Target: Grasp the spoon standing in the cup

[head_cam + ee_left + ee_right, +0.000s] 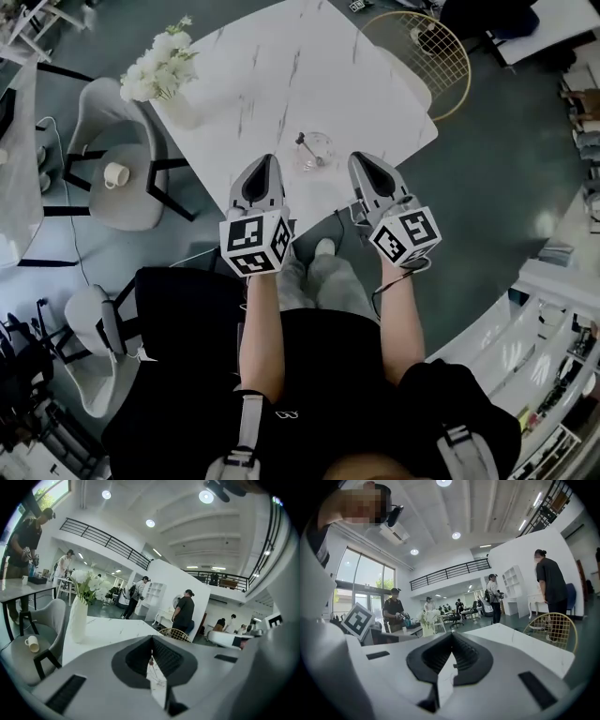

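Observation:
A clear glass cup (316, 151) stands on the white marble table (272, 84), near its front edge. A dark-handled spoon (307, 146) stands in the cup, leaning to the left. My left gripper (268, 159) hovers just left of the cup and nearer to me, jaws shut with nothing in them. My right gripper (360, 157) hovers just right of the cup, likewise shut and holding nothing. In the left gripper view the spoon (151, 661) and cup (158, 679) show through the gap below the closed tips (151, 638). The right gripper view shows closed tips (451, 634).
A white vase of white flowers (166, 73) stands at the table's left corner. A grey chair (127, 178) holding a white mug (116, 174) is at the left. A gold wire chair (427, 52) stands beyond the table's right corner. Several people stand in the hall.

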A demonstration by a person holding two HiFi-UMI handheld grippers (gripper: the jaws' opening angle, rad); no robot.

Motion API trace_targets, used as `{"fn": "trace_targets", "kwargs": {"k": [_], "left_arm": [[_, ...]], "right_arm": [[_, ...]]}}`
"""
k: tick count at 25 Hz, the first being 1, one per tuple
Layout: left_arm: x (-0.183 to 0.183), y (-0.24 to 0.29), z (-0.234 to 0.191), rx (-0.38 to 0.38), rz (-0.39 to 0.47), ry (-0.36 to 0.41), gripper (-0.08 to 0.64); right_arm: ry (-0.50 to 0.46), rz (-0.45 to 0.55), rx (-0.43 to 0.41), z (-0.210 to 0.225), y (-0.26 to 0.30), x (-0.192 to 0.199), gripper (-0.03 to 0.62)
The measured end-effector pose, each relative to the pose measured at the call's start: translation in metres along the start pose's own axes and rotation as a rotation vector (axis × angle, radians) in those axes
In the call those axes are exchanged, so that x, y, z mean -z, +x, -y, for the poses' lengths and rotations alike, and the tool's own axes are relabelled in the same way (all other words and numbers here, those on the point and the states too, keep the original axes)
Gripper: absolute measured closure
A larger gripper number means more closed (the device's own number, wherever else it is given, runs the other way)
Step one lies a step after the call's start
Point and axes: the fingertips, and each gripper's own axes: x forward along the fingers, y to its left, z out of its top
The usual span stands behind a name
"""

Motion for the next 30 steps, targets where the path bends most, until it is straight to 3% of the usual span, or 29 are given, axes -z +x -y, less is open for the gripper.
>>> {"fn": "trace_targets", "kwargs": {"k": [3,8,13,20,30], "left_arm": [[0.006,0.015,0.003,-0.028,-0.018,0.005,0.543],[0.01,0.025,0.002,-0.054,-0.037,0.007,0.543],[0.014,0.035,-0.004,-0.097,-0.046,-0.015,0.543],[0.013,0.035,-0.016,-0.143,-0.04,-0.037,0.543],[0.02,0.02,-0.047,-0.213,-0.045,-0.069,0.543]], "right_arm": [[0.024,-0.009,-0.014,0.021,0.007,0.003,0.586],[0.006,-0.064,-0.11,0.02,0.025,0.013,0.586],[-0.084,-0.148,-0.198,0.015,0.052,0.028,0.582],[-0.3,-0.35,-0.305,0.006,0.089,0.073,0.456],[-0.421,-0.573,-0.307,0.006,0.123,0.134,0.434]]}}
